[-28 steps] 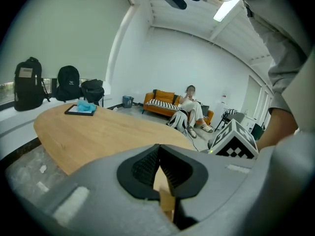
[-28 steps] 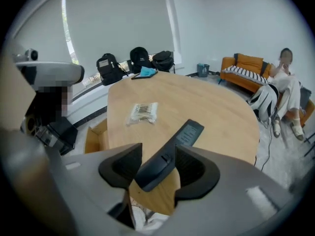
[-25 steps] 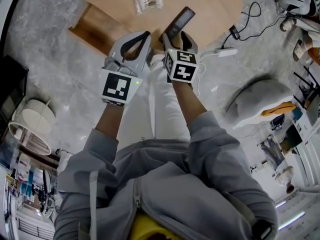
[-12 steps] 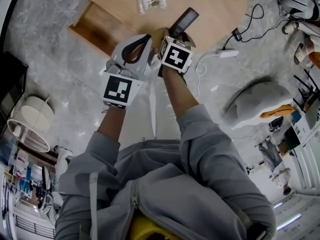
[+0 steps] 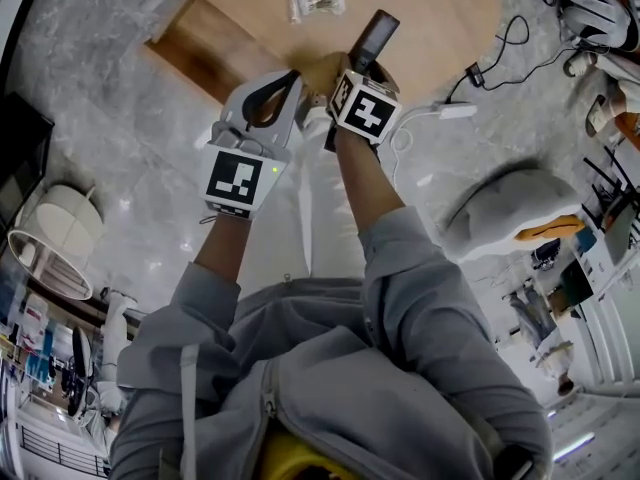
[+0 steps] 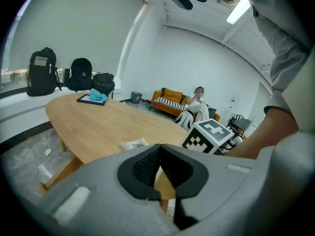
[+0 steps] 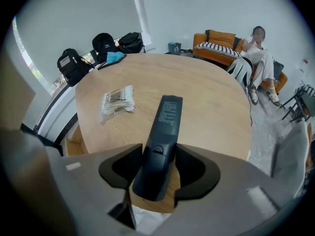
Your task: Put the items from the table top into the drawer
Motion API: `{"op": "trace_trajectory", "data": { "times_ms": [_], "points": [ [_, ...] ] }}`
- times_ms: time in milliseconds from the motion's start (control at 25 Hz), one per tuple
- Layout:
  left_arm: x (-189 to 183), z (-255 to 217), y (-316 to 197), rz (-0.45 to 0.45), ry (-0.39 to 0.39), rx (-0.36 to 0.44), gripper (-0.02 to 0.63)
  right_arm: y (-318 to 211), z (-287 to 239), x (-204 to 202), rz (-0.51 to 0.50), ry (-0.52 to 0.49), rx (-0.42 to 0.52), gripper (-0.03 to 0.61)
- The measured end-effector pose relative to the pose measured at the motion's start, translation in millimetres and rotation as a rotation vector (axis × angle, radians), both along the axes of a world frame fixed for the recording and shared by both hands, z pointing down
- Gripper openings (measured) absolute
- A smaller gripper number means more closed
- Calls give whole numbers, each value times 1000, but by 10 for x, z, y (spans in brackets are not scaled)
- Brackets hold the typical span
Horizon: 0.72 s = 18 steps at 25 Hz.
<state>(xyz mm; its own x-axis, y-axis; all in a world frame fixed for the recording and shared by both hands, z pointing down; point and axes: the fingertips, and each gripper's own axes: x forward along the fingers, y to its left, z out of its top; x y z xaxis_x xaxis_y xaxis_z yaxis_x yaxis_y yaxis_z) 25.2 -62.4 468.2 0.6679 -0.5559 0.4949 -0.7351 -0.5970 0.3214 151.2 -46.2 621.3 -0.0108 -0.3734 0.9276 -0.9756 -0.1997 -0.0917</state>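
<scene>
My right gripper has just been closing and clamps the near end of the long black plastic remote control. The remote points away from me at the near edge of the oval light-wood worktop, near a clear packet of cotton swabs. My left gripper is pressed together, empty.

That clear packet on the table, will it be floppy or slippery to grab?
Probably floppy: the packet looks like crinkled film around loose thin sticks. Likely light, so it may slide on the smooth wooden table when nudged.
</scene>
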Motion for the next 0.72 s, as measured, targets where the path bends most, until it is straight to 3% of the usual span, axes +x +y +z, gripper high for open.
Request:
{"op": "trace_trajectory", "data": {
  "times_ms": [360,600,720],
  "points": [
    [-170,25,35,-36,-1,-7,0,59,-55,-91,-82,-11,25,199],
    [-177,29,66,-39,0,-12,0,229,-5,-336,-336,-4,5,204],
    [-161,43,74,-38,0,-14,0,211,4,-351,-382,15,-12,239]
  ]
}}
